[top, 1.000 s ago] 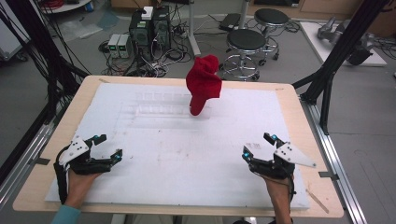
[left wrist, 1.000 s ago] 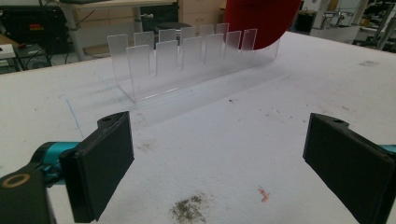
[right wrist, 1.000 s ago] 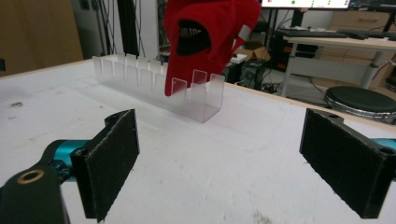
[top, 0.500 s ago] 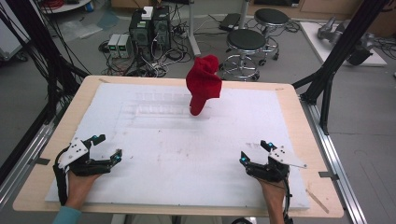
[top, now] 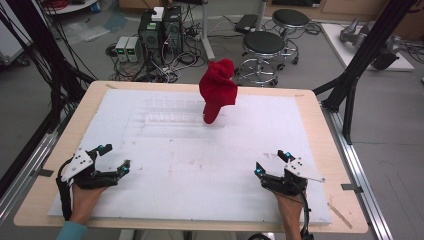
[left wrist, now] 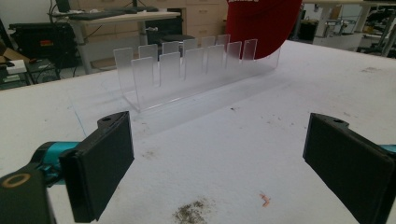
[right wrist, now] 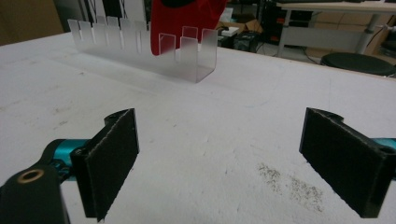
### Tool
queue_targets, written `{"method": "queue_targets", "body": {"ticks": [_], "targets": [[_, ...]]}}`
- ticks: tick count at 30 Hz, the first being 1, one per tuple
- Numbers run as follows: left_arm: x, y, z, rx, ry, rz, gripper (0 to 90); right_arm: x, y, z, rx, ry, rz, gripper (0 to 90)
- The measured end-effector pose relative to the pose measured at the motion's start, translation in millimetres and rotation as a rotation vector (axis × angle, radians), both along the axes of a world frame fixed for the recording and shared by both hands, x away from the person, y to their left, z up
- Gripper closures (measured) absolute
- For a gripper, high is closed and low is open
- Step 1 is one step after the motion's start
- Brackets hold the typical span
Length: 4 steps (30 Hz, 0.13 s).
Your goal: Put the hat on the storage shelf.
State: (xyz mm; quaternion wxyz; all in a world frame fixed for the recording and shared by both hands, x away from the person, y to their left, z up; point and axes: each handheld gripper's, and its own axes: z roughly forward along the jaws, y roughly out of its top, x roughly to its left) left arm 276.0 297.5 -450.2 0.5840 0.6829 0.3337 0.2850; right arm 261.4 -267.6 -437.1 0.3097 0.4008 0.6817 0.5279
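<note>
Red cap (top: 218,92) perched at twelve o'clock on the table, propped in the right end of the clear slotted rack (top: 170,116), well apart from both tools. Left gripper (top: 111,159) down at eight o'clock, jaws spread wide, nothing between them. Right gripper (top: 272,165) at five o'clock, jaws likewise wide apart and empty, resting low over the white mat (top: 200,165). Probably the opening reach. Best approach: go forward with the right one, stay clear of the rack's thin dividers, pinch the cap's loose fabric rather than the acrylic, lift straight up so the rack stays put.
</note>
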Motion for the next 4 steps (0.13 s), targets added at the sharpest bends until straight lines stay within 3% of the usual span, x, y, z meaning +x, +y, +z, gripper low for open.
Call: {"method": "queue_targets", "body": {"ticks": [4], "targets": [[0.1, 0.7, -0.1, -0.007, -0.001, 0.004, 8.9, 2.0, 1.1, -0.9, -0.010, -0.007, -0.007, 10.8]]}}
